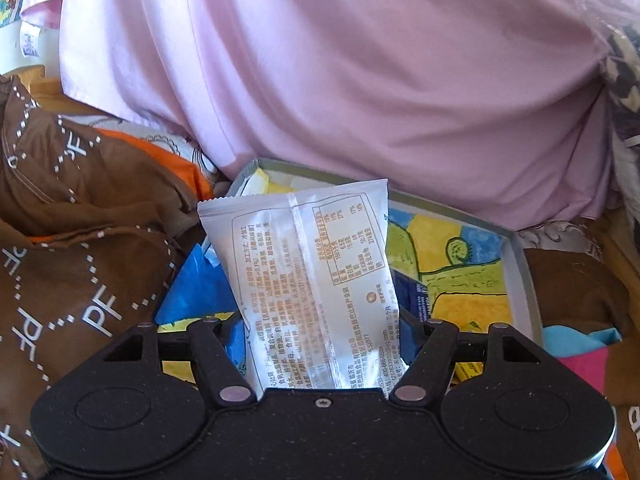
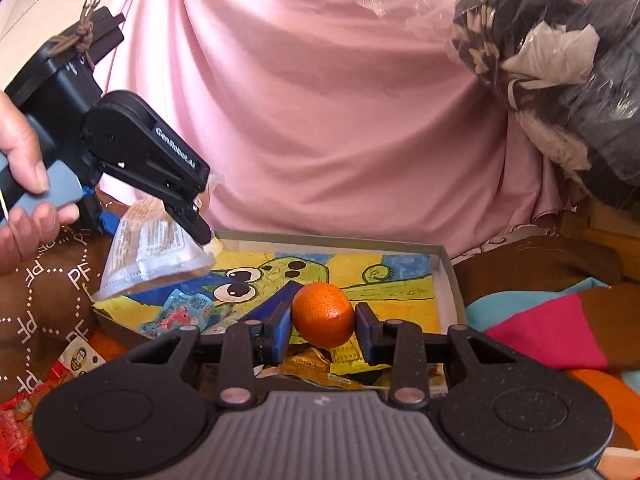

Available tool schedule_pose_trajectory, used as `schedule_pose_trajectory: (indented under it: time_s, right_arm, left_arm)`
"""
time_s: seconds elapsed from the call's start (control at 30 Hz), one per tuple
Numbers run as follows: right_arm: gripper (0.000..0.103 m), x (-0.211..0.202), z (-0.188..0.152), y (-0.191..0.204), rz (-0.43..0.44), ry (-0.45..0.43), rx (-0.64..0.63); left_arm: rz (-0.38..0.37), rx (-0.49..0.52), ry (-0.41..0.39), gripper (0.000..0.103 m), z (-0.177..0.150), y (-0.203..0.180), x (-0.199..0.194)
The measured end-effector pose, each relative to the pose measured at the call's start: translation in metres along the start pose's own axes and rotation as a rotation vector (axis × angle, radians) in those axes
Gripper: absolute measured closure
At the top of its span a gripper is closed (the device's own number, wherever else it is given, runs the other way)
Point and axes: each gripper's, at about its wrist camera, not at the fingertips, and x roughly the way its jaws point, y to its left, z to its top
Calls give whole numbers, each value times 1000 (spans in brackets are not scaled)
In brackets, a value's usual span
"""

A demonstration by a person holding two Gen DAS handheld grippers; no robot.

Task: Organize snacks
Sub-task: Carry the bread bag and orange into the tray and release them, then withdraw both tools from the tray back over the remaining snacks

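Observation:
A white snack packet with printed text stands between the blue pads of my left gripper, which is shut on it above a shallow grey box lined with a cartoon drawing. In the right wrist view the same left gripper holds the packet over the box's left corner. My right gripper is shut on a small orange mandarin, held above the near part of the box. A blue-and-pink candy packet and yellow wrappers lie in the box.
A person in a pink shirt sits right behind the box; a hand grips the left tool. Brown patterned cloth lies left, colourful fabric right, a plastic bag of clothes upper right. Red wrappers lie at lower left.

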Motion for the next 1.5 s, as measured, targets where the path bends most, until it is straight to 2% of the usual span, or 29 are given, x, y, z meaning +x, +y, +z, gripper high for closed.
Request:
schedule_pose_trajectory:
  time_s: [0.27,0.43,0.53,0.57,0.63,0.7,0.8,0.97,1.27,1.5]
  right_arm:
    - [64,14,-2,8,36,15,-11]
    - [57,19,-3,8,39,23,3]
    - [48,19,-2,8,32,16,12]
    - [45,18,-2,8,30,14,15]
    - [40,17,-1,8,25,10,19]
    - [31,15,0,9,25,3,20]
    - [18,10,4,10,21,-15,21]
    - [2,-4,13,13,27,-51,34]
    - [0,-38,28,24,54,-95,49]
    - [0,-66,33,38,76,-122,48]
  left_arm:
    - [27,-7,34,33,-9,-1,25]
    - [29,-23,77,32,-15,0,37]
    - [33,-28,94,27,-18,3,40]
    - [34,-30,92,22,-19,4,39]
    - [34,-27,74,16,-18,6,36]
    - [33,-21,54,12,-16,7,31]
    - [28,-10,25,8,-14,10,21]
    - [25,-16,-26,5,-21,21,-4]
    - [61,-111,-85,1,-48,53,-63]
    - [63,-72,-95,1,-70,68,-96]
